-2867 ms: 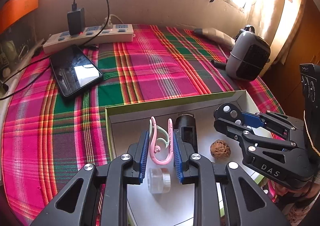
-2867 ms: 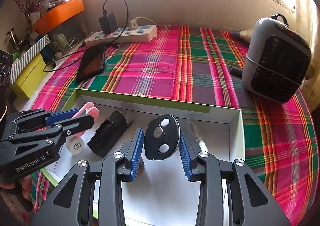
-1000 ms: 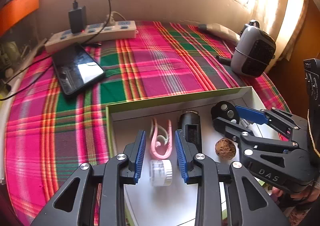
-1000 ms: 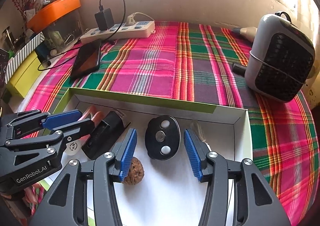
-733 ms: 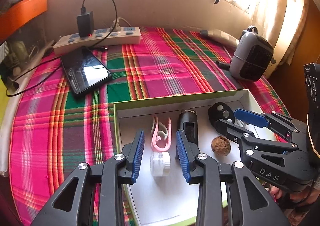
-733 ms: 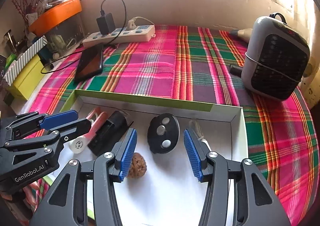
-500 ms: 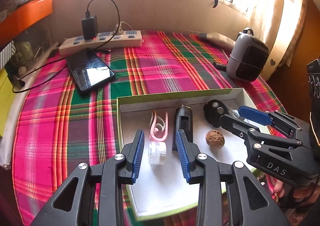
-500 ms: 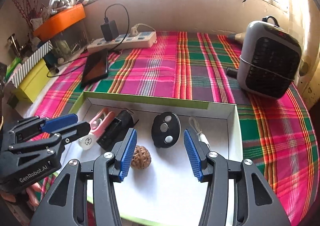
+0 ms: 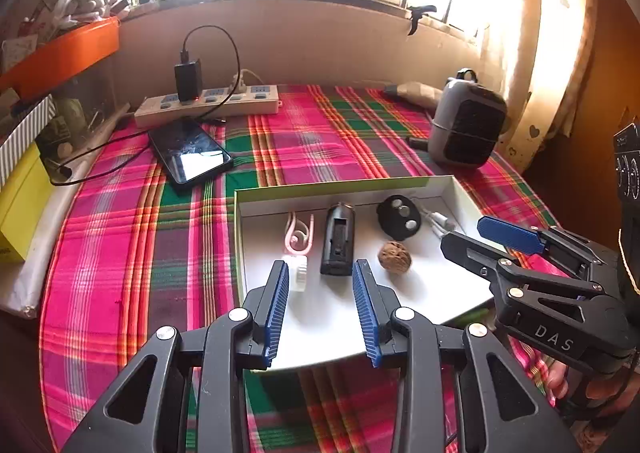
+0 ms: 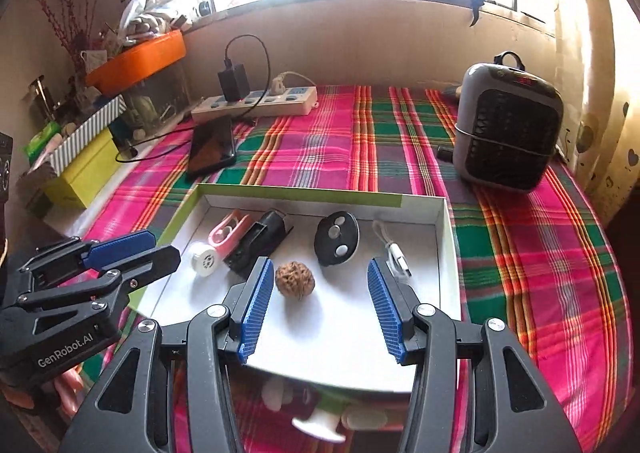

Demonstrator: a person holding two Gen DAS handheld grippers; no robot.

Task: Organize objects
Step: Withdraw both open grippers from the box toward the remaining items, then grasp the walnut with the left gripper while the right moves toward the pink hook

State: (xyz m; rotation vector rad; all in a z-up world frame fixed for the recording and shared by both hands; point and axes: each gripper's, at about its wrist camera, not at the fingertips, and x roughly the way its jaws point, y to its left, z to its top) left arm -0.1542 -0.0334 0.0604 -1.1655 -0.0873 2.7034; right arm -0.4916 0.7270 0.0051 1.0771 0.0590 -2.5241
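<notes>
A white box (image 9: pixel 460 189) (image 10: pixel 446 237) with a green rim lies on the plaid cloth. In it lie a pink clip (image 9: pixel 298 239) (image 10: pixel 230 233), a white round cap (image 9: pixel 298 273) (image 10: pixel 204 259), a black device (image 9: pixel 338 241) (image 10: pixel 260 239), a black oval fob (image 9: pixel 398 217) (image 10: pixel 336 239), a walnut (image 9: pixel 395 257) (image 10: pixel 294 279) and a white cable plug (image 9: pixel 438 219) (image 10: pixel 394 251). My left gripper (image 9: pixel 320 309) (image 10: pixel 132 249) is open and empty above the box's near left. My right gripper (image 10: pixel 318 309) (image 9: pixel 480 237) is open and empty above the near right.
A phone (image 9: pixel 190 155) (image 10: pixel 212 147) and a power strip (image 9: pixel 208 103) (image 10: pixel 256 103) with a charger lie at the far left. A grey heater (image 9: pixel 466 129) (image 10: pixel 506 125) stands at the far right. A yellow box (image 10: pixel 82 169) sits beyond the left table edge.
Both grippers let go of the pink clip and the black fob, opened, and pulled back and up from the box. The objects stay in the box.
</notes>
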